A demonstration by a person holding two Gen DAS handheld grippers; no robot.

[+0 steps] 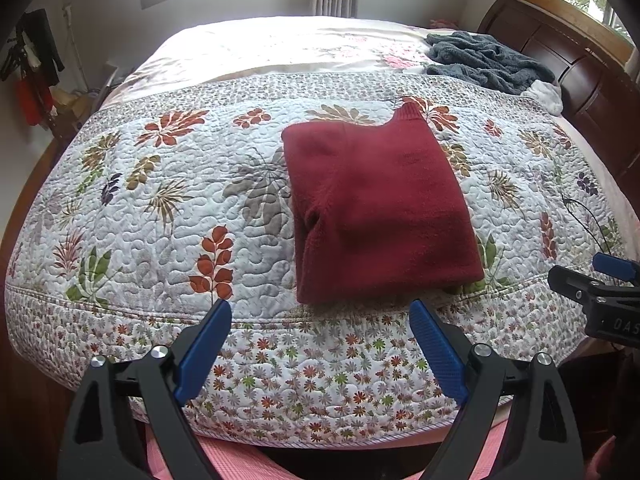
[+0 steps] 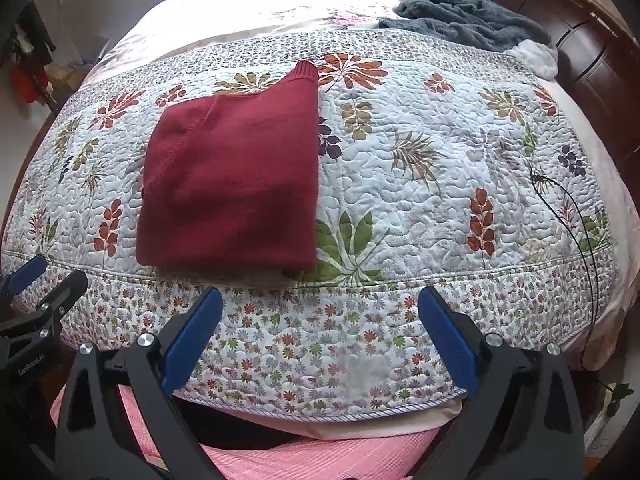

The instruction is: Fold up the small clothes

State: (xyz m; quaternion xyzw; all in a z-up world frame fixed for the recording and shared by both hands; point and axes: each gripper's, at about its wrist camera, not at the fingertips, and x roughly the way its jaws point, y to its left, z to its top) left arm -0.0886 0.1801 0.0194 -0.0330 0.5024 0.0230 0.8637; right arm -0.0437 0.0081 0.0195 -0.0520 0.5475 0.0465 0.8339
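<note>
- So, the dark red sweater lies folded into a chunky rectangle on the floral quilt, near the quilt's front edge. Its ribbed collar pokes out at the far corner.
- From the right wrist view the same sweater sits left of centre, with its near edge just short of the stitched seam where the small-flower border starts.
- The left gripper hangs over that front border, just short of the sweater. Its blue pads are spread wide and hold nothing.
- Same deal with the right gripper: jaws spread, blue pads apart, nothing between them, hovering over the quilt's border to the right of the sweater.
- Each camera catches the other gripper at the frame edge, so both sit side by side at the foot of the bed.
- A rumpled grey fleece blanket lies far back by the dark wooden headboard, well apart from the sweater, with something white and fluffy touching its near end.
- Pink checked fabric shows below the quilt's hem at the bottom of both views.
</note>
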